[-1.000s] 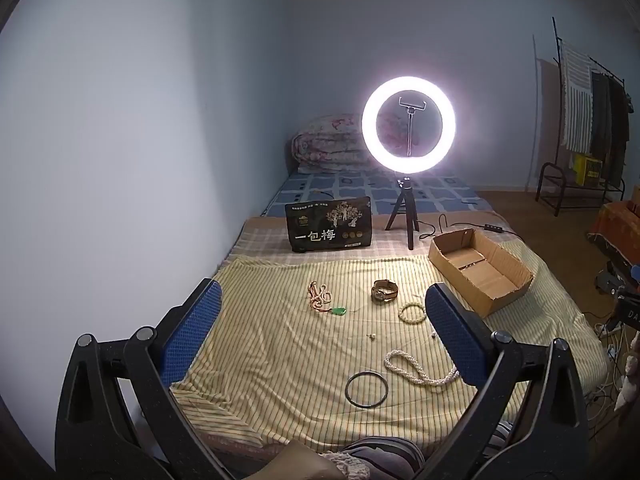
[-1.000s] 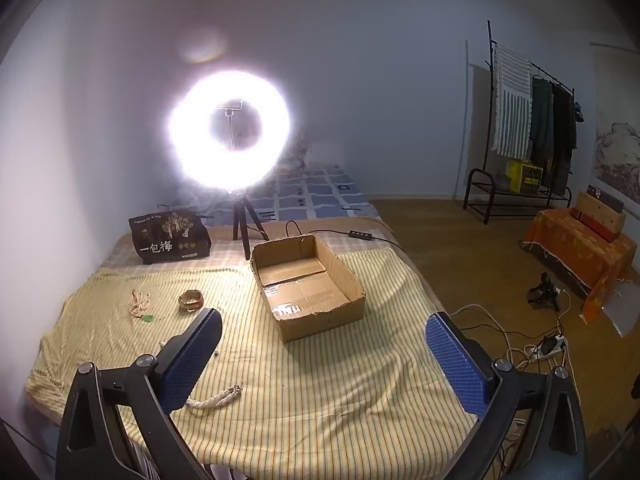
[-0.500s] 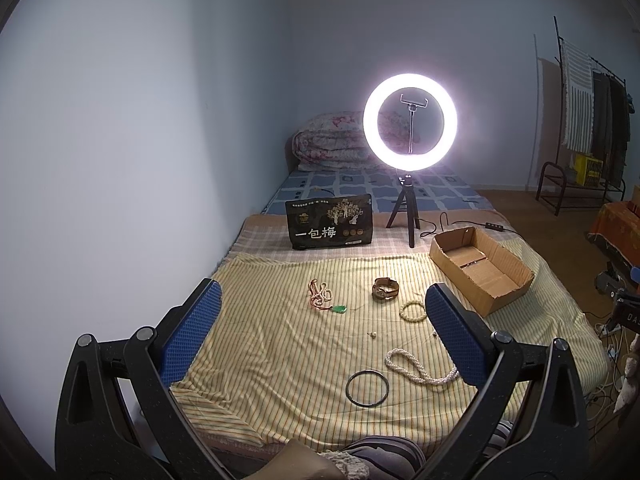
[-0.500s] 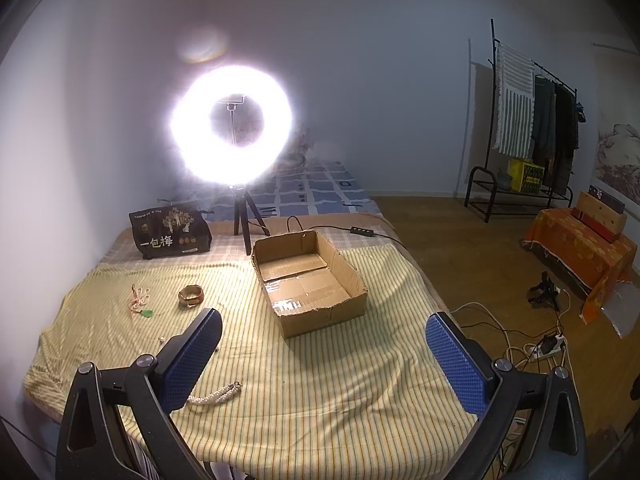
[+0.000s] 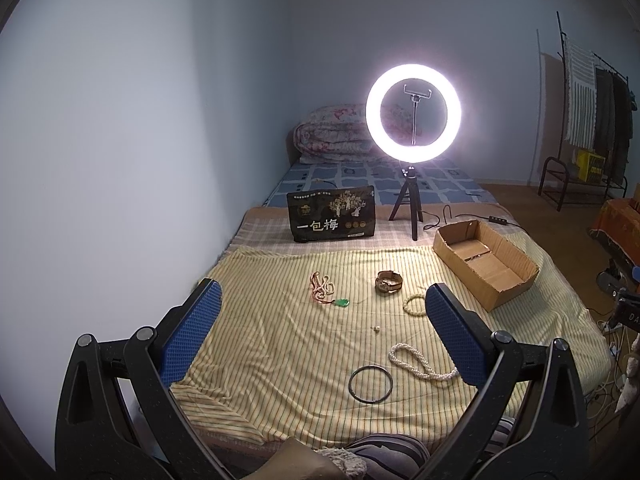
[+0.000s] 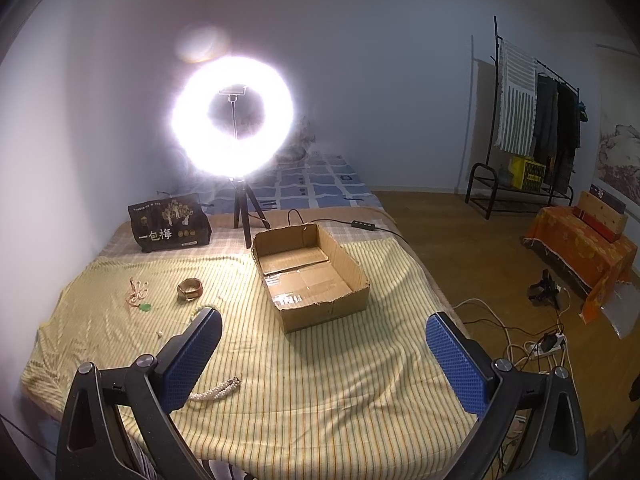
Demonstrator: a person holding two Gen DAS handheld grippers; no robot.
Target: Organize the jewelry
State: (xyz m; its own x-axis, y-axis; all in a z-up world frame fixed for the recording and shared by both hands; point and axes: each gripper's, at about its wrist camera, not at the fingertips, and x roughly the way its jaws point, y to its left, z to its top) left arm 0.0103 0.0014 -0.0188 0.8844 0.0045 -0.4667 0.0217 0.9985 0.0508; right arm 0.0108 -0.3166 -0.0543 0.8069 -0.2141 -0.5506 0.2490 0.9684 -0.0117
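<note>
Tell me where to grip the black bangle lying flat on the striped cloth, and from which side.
Grip the black bangle across its thin rim, one finger inside the hoop and one outside, coming straight down from above. It lies flat on the striped cloth, so a sideways approach likely finds no edge. The near rim is the closest part.

A home bedroom: bed (image 5: 400,184), folded quilt (image 5: 332,136), clothes rack (image 6: 536,120).

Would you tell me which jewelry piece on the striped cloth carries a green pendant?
The red cord necklace, farthest left of the pieces; its green pendant lies at its near end. None of the others shows green.
</note>
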